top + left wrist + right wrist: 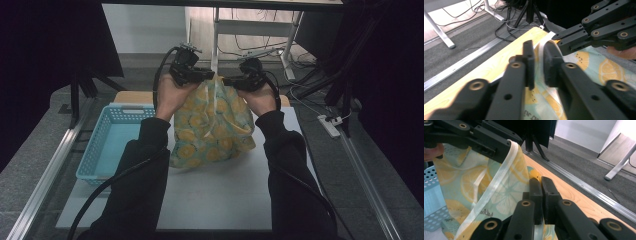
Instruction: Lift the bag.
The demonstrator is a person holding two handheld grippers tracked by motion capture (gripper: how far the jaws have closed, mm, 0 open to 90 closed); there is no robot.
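You have both grippers, left [204,75] and right [231,81], clamped on the lemon-print bag's [212,127] top edge right of the blue basket [107,142]; lift evenly.

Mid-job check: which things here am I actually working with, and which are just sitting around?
In use: lemon-print bag, held up at its top by the left gripper and right gripper; its white strap.

Lying about: blue basket, power strip on the floor.

The tabletop [235,200] is white over most of its surface, with a light wooden strip along its far edge. A pale blue perforated basket [107,142] stands on it. Just right of the basket, a lemon-patterned fabric bag [212,132] touches the white surface.
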